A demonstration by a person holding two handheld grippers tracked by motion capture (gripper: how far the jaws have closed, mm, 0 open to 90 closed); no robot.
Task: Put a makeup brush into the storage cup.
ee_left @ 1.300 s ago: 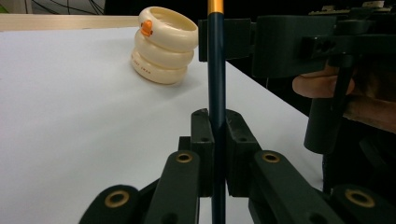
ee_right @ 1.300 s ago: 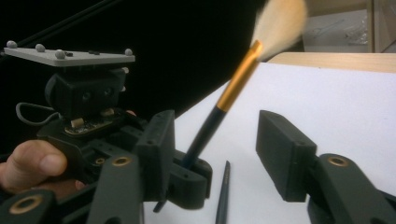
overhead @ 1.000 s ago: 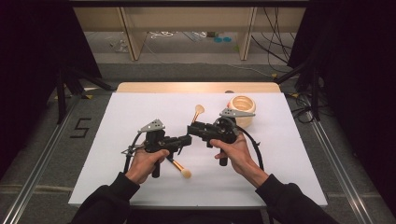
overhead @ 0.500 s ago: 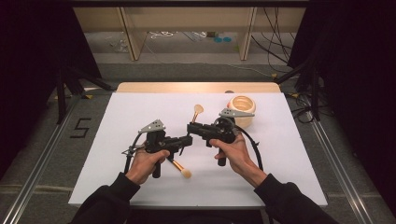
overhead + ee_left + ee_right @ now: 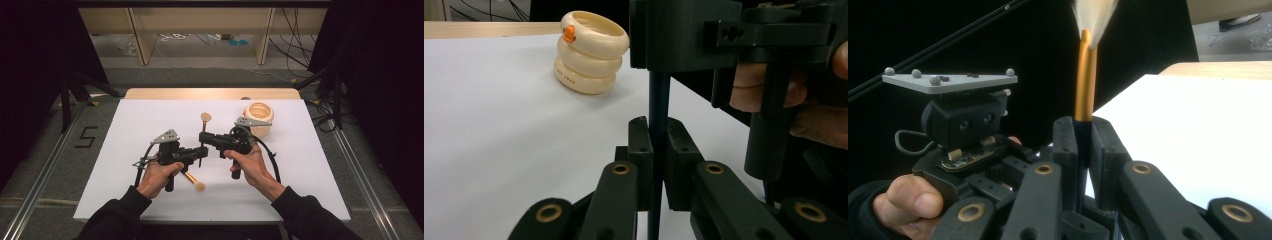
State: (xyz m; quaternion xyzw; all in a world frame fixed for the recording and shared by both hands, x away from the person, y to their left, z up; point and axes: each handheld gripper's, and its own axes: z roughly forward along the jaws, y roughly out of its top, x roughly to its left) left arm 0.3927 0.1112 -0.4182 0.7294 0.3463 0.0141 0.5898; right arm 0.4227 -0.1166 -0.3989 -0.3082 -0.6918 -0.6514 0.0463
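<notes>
Both hand-held grippers clamped on one makeup brush, held upright above the white surface. Left hand-held gripper pinching the dark handle low down; right hand-held gripper, just closed, pinching it higher, below the gold ferrule. Second brush lying just beside the left hand-held gripper. Cream ringed pot behind the right one.

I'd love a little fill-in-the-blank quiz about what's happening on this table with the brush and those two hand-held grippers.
1. Both grippers clamp the same makeup ____, on its dark handle.
2. The left gripper and the right gripper are both ____ on it.
3. A second brush lies on the ____ table.
4. The cream holder has an ____ beak.

Missing words: brush; shut; white; orange
</notes>
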